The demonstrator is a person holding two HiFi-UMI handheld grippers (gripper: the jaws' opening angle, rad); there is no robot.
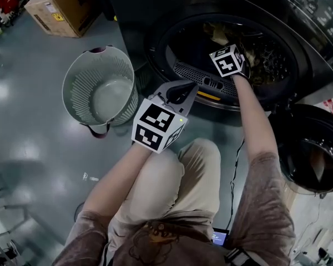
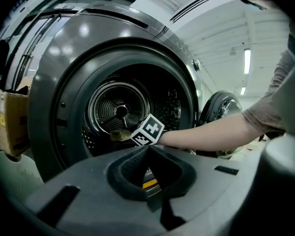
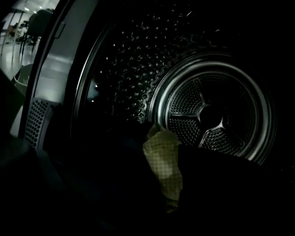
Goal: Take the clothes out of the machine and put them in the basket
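Observation:
The machine's drum (image 1: pixel 233 43) stands open at the top of the head view. A yellowish checked cloth (image 3: pixel 164 161) lies low inside it among dark clothes, also seen as the cloth (image 2: pixel 119 134) from the left gripper view. My right gripper (image 3: pixel 166 186) reaches into the drum, its marker cube (image 1: pixel 228 60) at the opening. Its jaws are dark shapes standing apart, open, with the cloth in the gap ahead of them. My left gripper (image 2: pixel 148 149) hangs outside the opening, shut and holding nothing. The round grey basket (image 1: pixel 100 87) stands on the floor to its left, with nothing in it.
The machine's round door (image 1: pixel 311 151) hangs open at the right. A cardboard box (image 1: pixel 61 7) sits on the floor behind the basket. The person's knee (image 1: pixel 194 159) is just in front of the machine. Grey floor (image 1: pixel 33 126) spreads to the left.

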